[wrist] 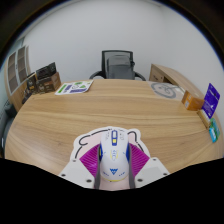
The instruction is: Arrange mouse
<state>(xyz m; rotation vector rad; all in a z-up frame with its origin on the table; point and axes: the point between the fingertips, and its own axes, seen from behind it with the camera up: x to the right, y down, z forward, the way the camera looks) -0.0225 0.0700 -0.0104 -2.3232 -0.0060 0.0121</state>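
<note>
A white mouse (113, 156) with blue and yellow marks lies lengthwise between my fingers, its nose pointing away from me. My gripper (113, 146) is shut on it: the pink pads (90, 160) press on both of its flanks with no gap showing. The mouse is over the near part of a wooden table (110, 108), close to the front edge. Whether it rests on the table or is lifted off it, I cannot tell.
A green-and-purple booklet (73, 87) lies far left on the table. A round grey thing (165, 89), an orange box (192, 100) and a purple box (211, 97) stand far right. A black office chair (117, 64) stands behind the table.
</note>
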